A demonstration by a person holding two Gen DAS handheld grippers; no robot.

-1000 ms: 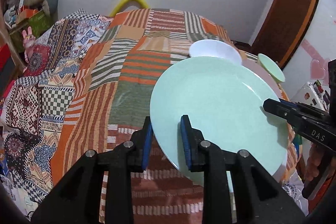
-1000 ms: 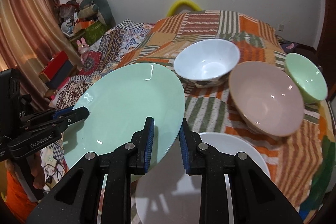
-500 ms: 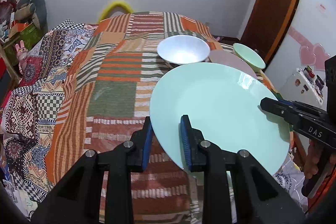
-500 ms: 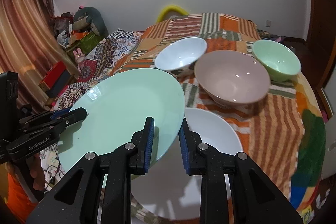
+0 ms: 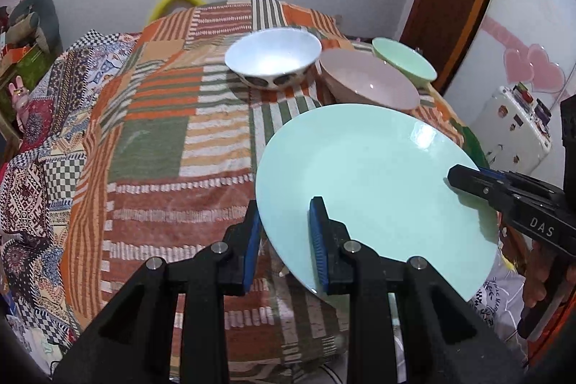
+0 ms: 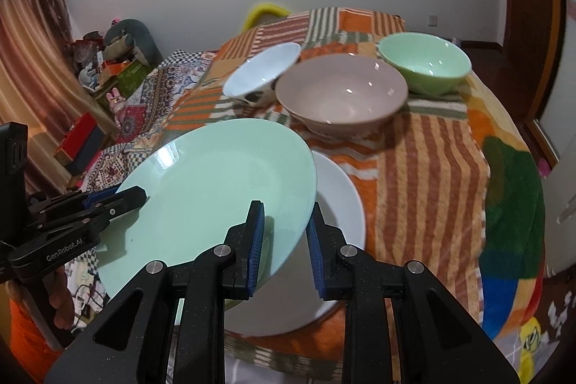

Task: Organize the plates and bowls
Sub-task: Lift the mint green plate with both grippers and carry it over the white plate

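1. The left tongs (image 5: 284,236) are clamped on the near left rim of the green plate (image 5: 374,182), 1 pad above the rim and 1 below.
2. The right tongs (image 6: 284,236) are clamped on the opposite rim of the same plate, so it hangs between both hands, clear of the counter (image 6: 432,161) and its striped cloth.
3. The plate is tilted: in the right wrist view its right edge sits lower and overlaps the white plate (image 6: 342,197), which lies flat on the cloth just beneath and to the right.
4. The relation that matters: the white plate lies toward the right tongs' side, so that hand is nearer the likely landing spot; the left hand holds the far, higher edge.
5. My guess is that the green plate is meant to be stacked on the white 1; that needs a shift toward the right and levelling before lowering.
6. Behind stand 3 bowls in a row: the white bowl (image 5: 273,58), the pink bowl (image 5: 367,83) and the green bowl (image 5: 403,62), none of them stacked yet.
7. Risk: the lower edge could knock the white plate if it goes down tilted.
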